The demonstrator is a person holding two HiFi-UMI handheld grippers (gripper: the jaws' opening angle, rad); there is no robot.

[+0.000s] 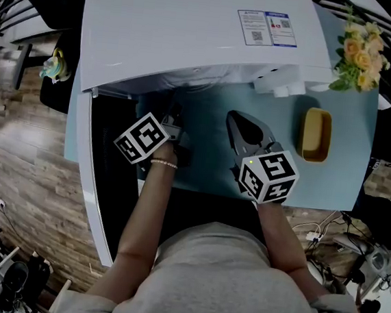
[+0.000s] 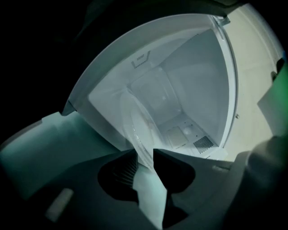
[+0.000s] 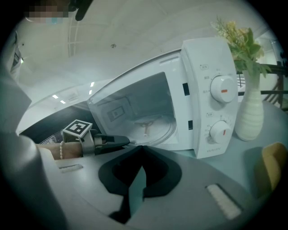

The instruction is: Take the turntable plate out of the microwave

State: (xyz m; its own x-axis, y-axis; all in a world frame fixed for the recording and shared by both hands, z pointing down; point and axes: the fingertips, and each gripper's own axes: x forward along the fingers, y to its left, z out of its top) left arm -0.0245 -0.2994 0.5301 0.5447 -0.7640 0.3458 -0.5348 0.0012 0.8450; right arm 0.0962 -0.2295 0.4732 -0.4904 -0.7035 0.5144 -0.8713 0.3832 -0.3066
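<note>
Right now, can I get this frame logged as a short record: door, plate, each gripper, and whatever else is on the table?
microwave: on the table, door swung open
turntable plate: inside the cavity, near rim between the left gripper's jaws
left gripper: at the cavity mouth, shut on the plate's rim
right gripper: outside, in front of the microwave, jaws together, nothing between them
other: white vase with flowers beside the microwave's dial side; yellow container on the table
</note>
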